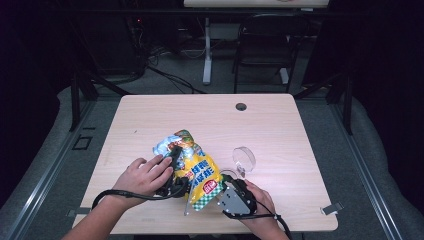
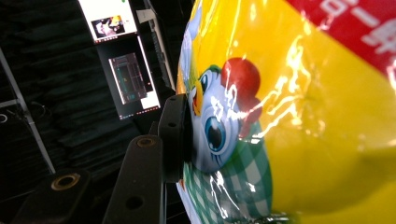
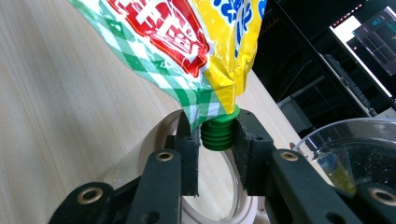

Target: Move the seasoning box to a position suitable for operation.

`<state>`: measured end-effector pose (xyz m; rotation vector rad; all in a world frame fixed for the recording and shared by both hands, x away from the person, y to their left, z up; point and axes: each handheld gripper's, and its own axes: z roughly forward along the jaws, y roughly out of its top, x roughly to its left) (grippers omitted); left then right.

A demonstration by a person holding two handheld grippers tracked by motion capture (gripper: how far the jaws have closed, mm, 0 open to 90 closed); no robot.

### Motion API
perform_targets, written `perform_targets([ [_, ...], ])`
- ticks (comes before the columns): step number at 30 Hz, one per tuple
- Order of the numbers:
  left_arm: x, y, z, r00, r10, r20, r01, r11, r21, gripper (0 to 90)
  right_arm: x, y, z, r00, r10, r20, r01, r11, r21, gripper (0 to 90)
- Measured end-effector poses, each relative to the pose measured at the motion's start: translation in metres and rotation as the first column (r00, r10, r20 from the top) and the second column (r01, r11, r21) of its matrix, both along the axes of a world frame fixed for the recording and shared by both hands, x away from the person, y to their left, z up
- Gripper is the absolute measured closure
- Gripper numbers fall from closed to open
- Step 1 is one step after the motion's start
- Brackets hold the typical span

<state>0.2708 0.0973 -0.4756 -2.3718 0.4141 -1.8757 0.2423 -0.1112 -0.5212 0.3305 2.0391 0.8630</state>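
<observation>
Pouch [image 1: 192,167]: yellow, green-checked near its lower end, red label; held above the near middle of the table [image 1: 280,125], tilted, with its spout end nearest the person.
Cap [image 3: 218,133]: green, ribbed, at the pouch's lower corner; pointed down toward the dish below it.
Right gripper [image 3: 216,149]: jaws closed onto the cap from both sides, pads touching its ribs; in the high view it is seen at the near edge, right of the pouch [image 1: 235,197].
Left gripper [image 1: 175,170]: one pad is seen pressed flat against the pouch's printed face [image 2: 180,135]; the other jaw is hidden behind the pouch, so the width of its opening cannot be told, though the pouch is gripped.
Left hand [image 1: 145,175]: wrapped over the left gripper, left of the pouch.
Dish [image 1: 244,159]: clear, round, just right of the pouch, near the right gripper; specks are seen inside it in the right gripper view [image 3: 359,154].
Ring [image 3: 154,154]: pale, round rim on the table directly under the cap.
</observation>
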Motion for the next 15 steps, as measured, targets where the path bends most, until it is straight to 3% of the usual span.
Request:
perform_targets([
  [5,-0.0006,-0.0021,0.0008,0.9998,-0.01,0.015,0.009,0.9997,0.022,65.6,0.0001,-0.0002,-0.0009,1.0,-0.001,-0.008,0.001,1.0,-0.008,74.3],
  [11,-0.0005,-0.0023,0.0005,0.9998,-0.01,0.019,0.01,0.9998,0.019,65.7,0.0003,-0.0003,-0.0011,1.0,-0.003,-0.007,0.003,1.0,-0.007,74.3],
  [15,-0.0006,-0.0028,-0.0003,0.9986,-0.024,0.046,0.023,0.9994,0.026,65.7,0.0005,0.0,-0.0018,1.0,-0.002,-0.007,0.002,1.0,-0.008,74.3],
])
